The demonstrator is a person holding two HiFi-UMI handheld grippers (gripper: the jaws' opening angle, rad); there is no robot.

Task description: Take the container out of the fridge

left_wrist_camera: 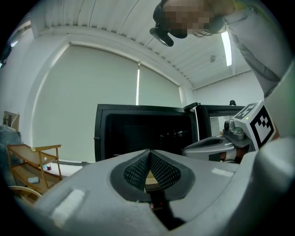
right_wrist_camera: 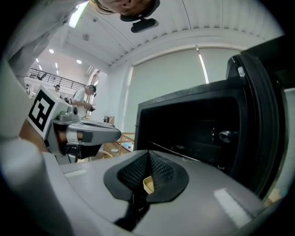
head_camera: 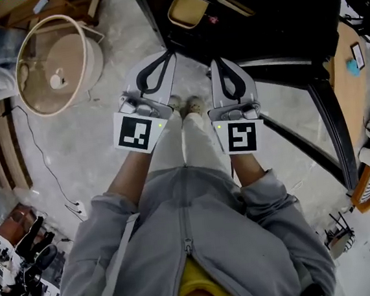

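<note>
Evidently the left gripper and right gripper are held clenched and empty before the open fridge, since its yellow container is not yet reached.

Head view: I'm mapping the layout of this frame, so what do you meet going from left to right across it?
Round beige tub → left gripper → yellow container → right gripper → wooden table.
</note>
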